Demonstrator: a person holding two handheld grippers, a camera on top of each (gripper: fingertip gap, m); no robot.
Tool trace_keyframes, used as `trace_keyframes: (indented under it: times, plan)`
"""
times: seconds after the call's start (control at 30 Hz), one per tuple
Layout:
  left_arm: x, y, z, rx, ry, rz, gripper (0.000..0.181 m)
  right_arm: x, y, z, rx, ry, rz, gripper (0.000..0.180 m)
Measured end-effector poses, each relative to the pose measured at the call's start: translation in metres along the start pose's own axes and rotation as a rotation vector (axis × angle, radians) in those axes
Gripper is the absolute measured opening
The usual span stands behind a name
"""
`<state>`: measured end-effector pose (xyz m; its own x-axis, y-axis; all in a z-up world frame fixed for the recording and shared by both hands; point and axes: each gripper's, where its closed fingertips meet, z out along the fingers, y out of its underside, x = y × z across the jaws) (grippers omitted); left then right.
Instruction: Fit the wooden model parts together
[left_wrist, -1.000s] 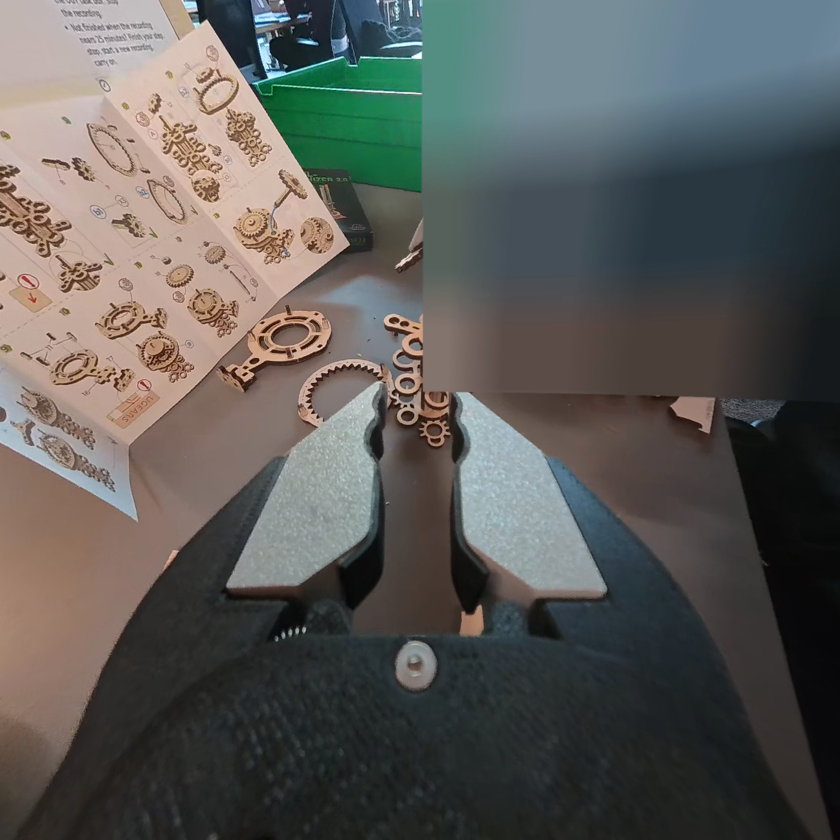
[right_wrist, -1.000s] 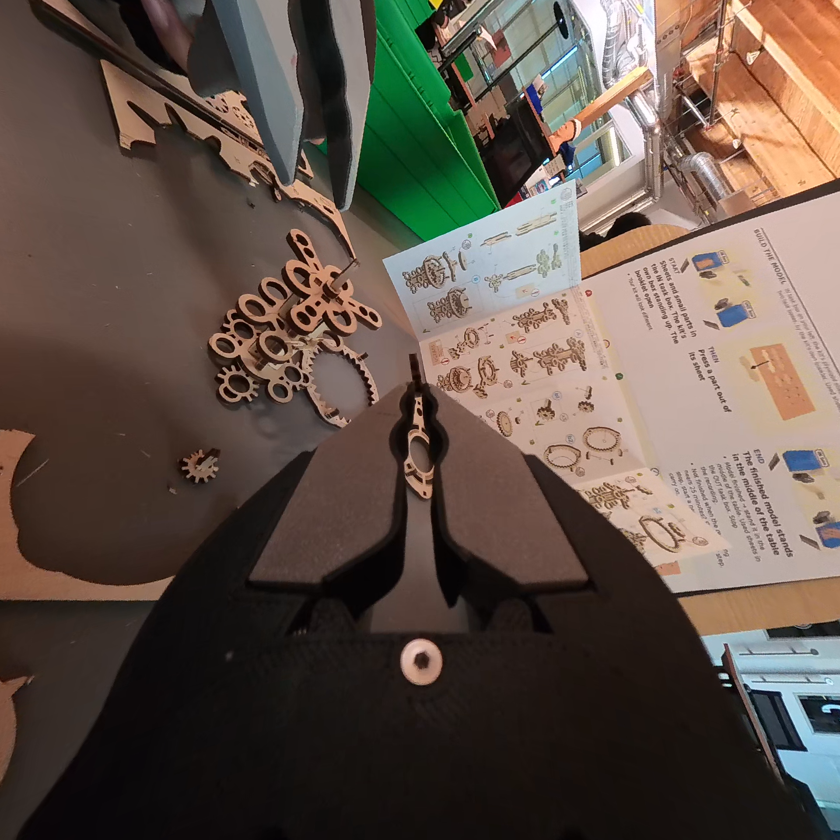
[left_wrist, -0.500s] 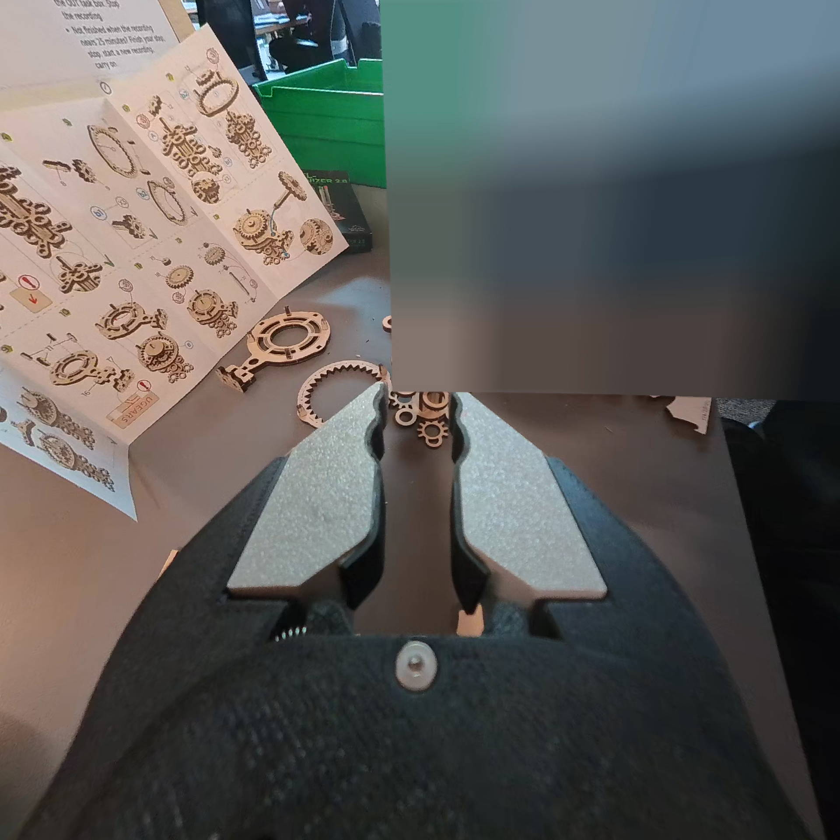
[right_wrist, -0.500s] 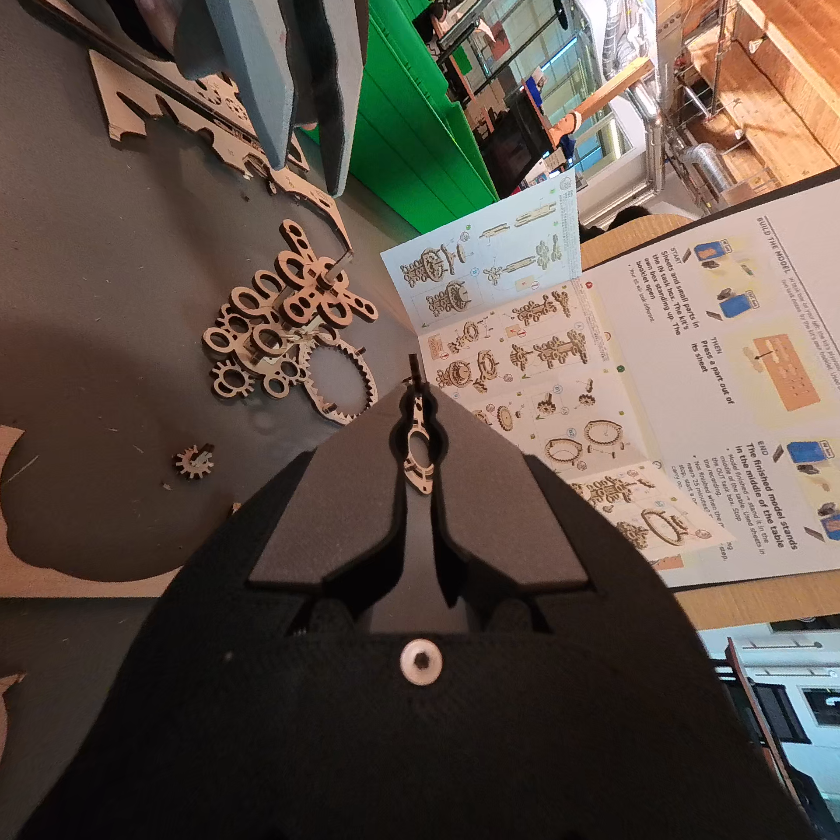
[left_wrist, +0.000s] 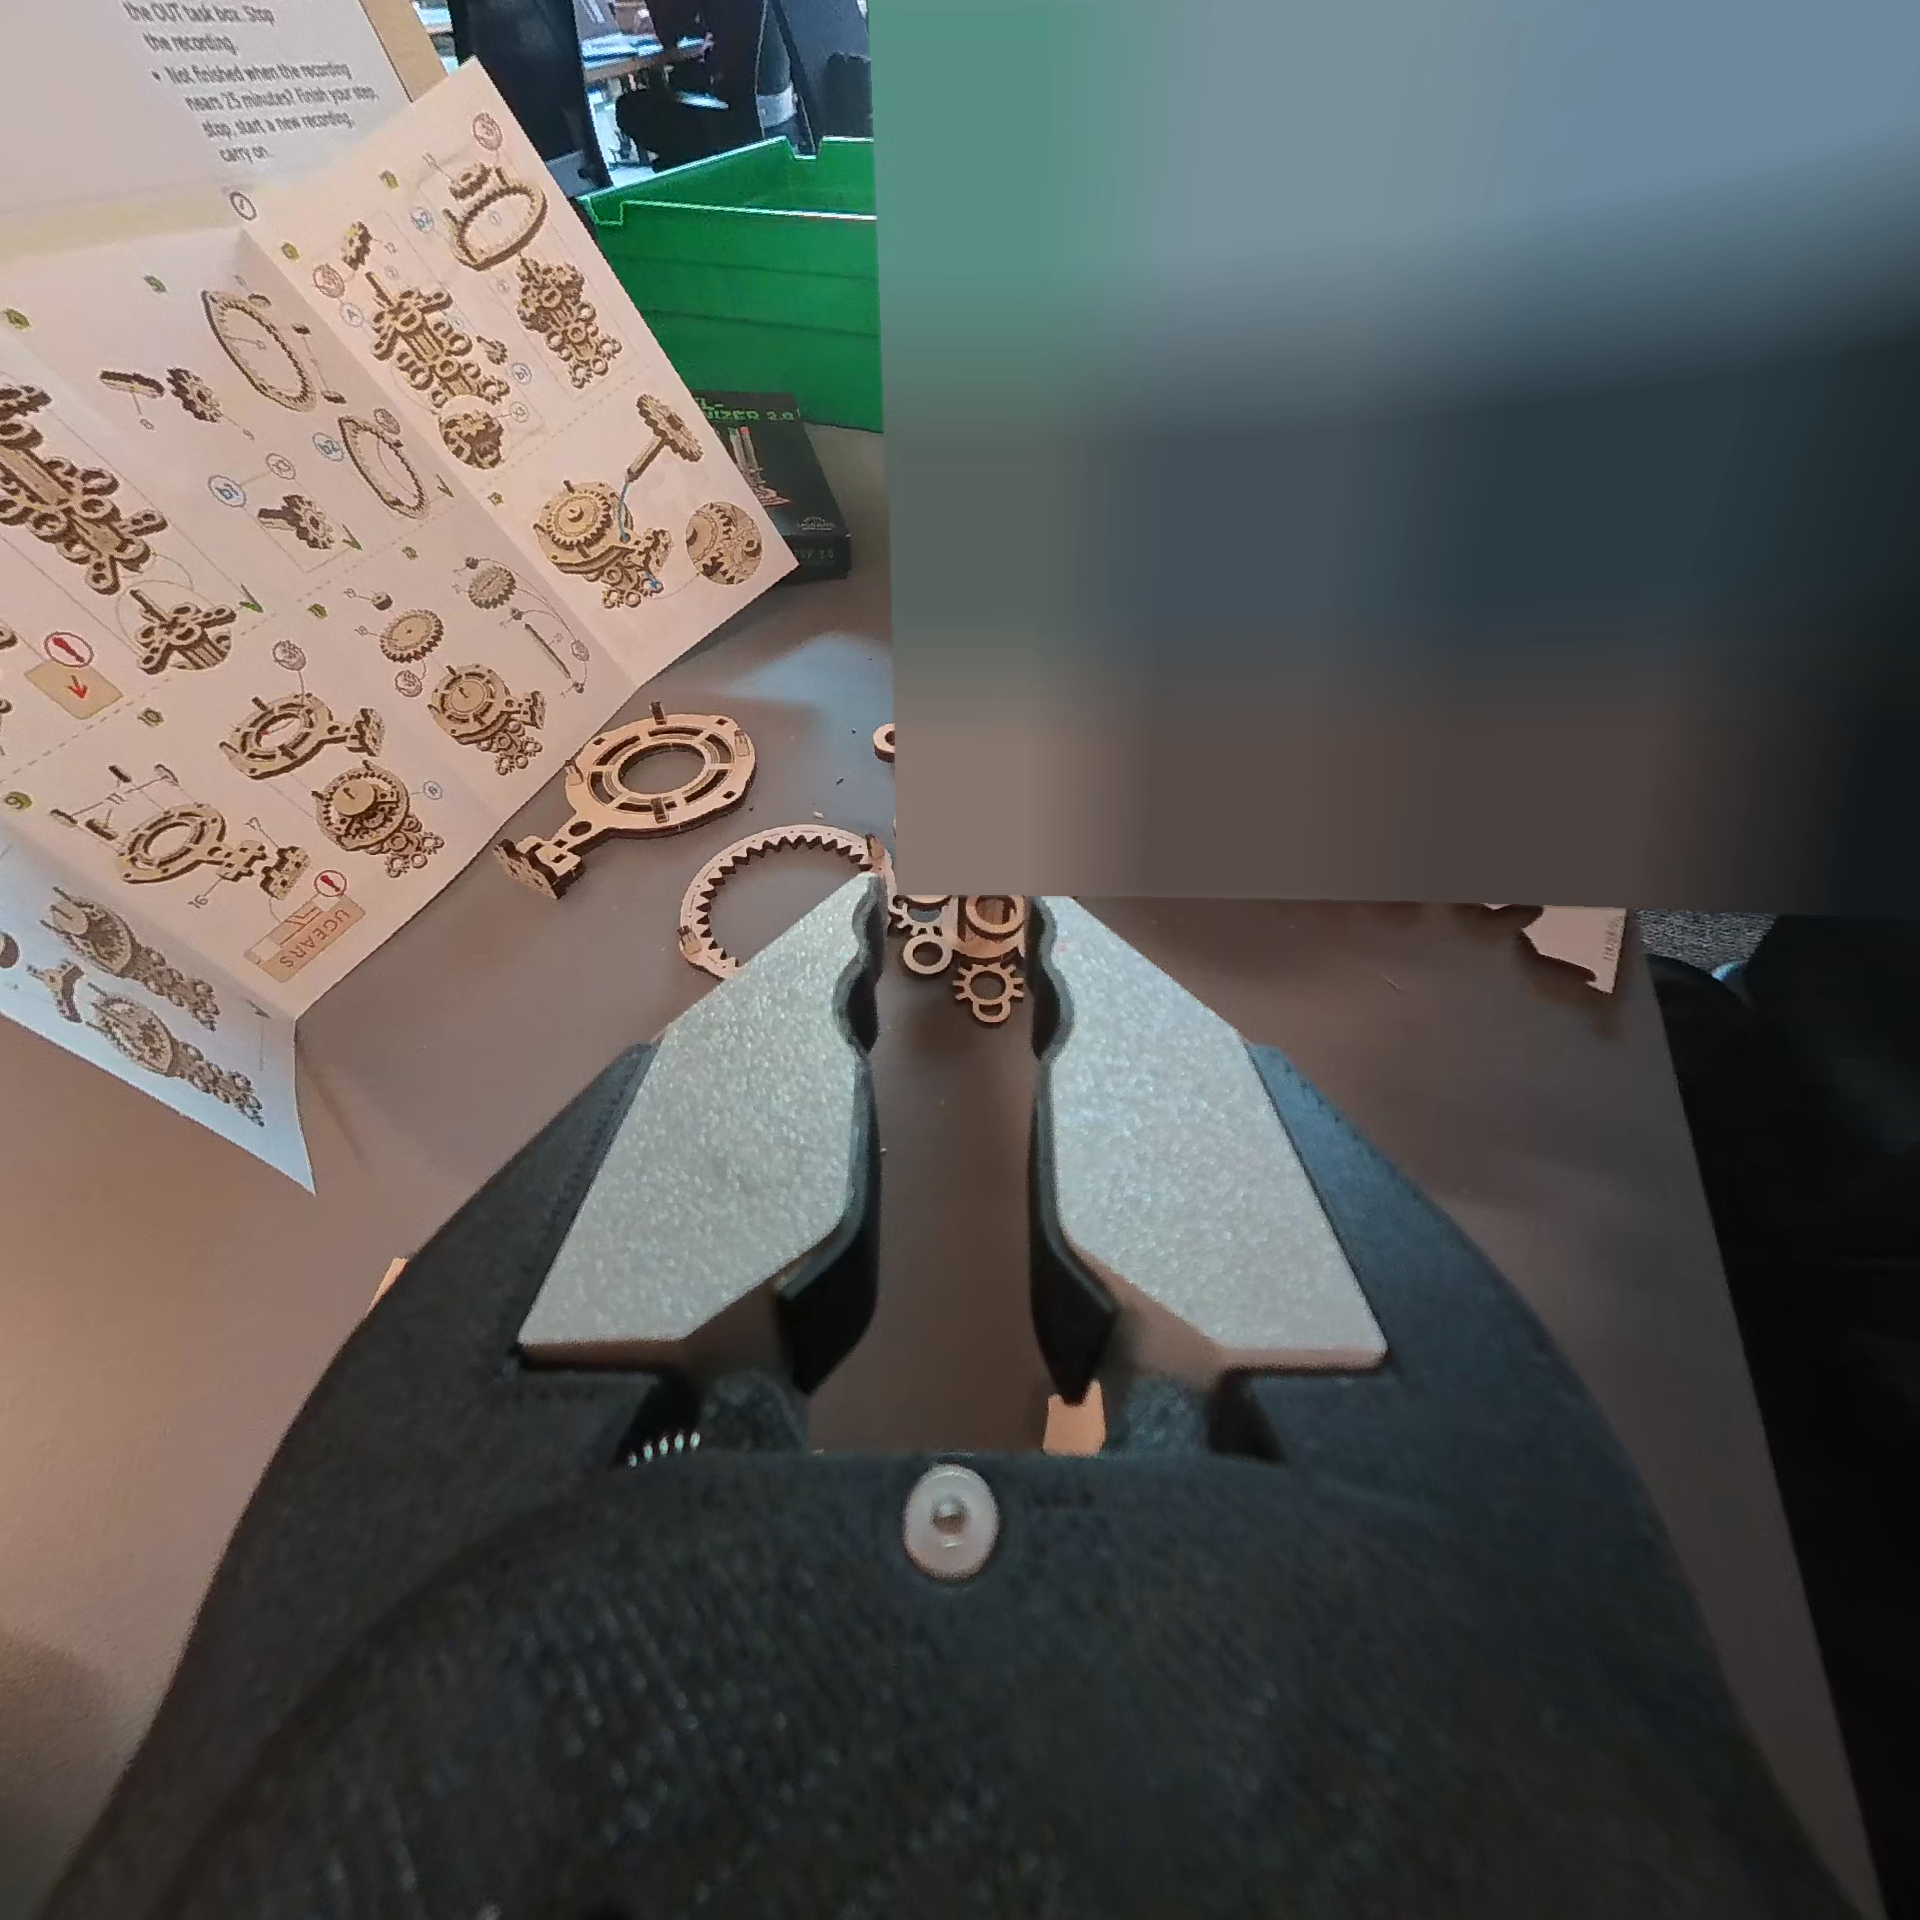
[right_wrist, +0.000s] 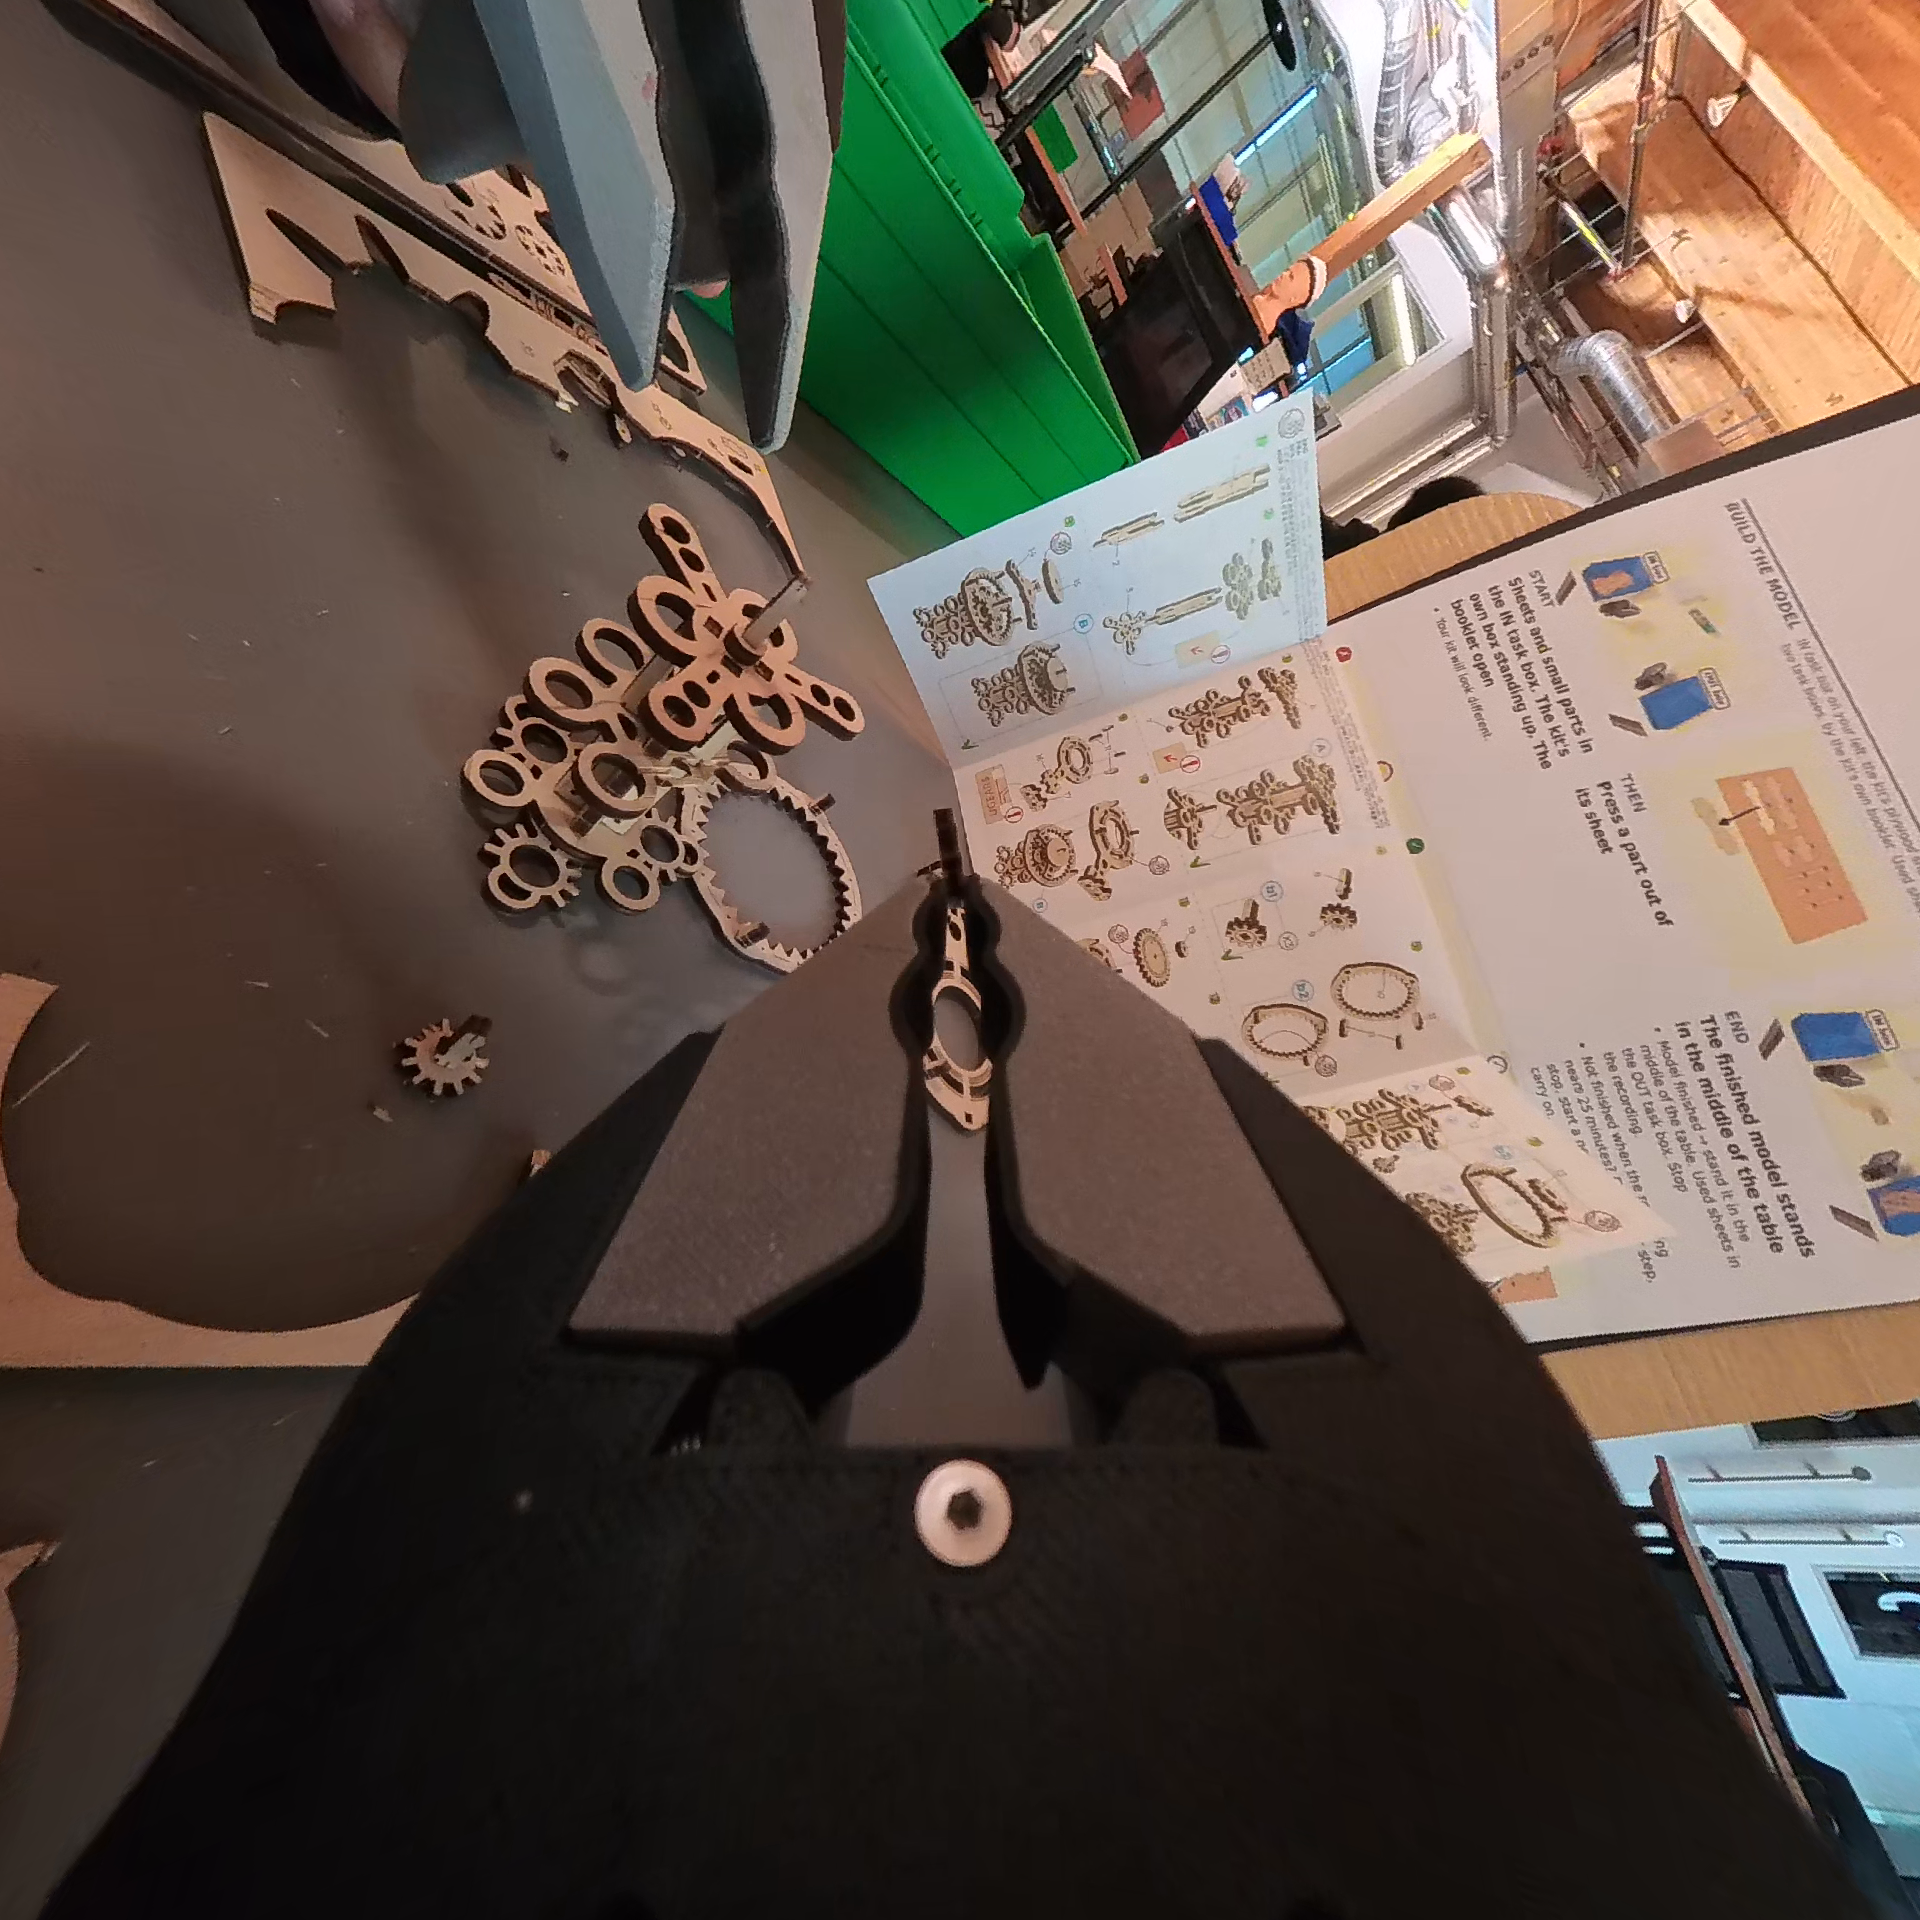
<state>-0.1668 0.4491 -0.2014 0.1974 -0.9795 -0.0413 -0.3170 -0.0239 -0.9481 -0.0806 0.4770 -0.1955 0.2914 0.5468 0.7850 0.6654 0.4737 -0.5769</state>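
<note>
My right claw (right_wrist: 951, 914) pinches a flat wooden ring part (right_wrist: 961, 1023) edge-on above the surface (right_wrist: 260, 582). My left claw (left_wrist: 956, 935) gapes empty, near the looped wooden assembly (right_wrist: 644, 727) lying just beyond its tips.

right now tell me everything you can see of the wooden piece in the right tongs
The wooden piece is a thin, flat, laser-cut part of pale plywood with dark cut edges. It has an oval ring opening, smaller cutouts toward its narrow end and a dark peg tip that pokes past the fingertips. It stands on edge, clamped between the black fingers of the right tongs, above the table and clear of the other parts.
</note>
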Motion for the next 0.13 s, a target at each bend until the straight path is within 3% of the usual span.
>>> trace_keyframes:
  times: [0.03,0.13]
  plan:
    - [0.0001,0.0,0.0,0.0,0.0,0.0,0.021,0.0001,0.0001,-0.0001,0.0,0.001,0.0,0.0]
    - [0.0002,-0.0002,0.0,0.0,0.0,0.001,0.021,0.0002,0.0002,-0.0002,-0.001,0.002,-0.003,0.0]
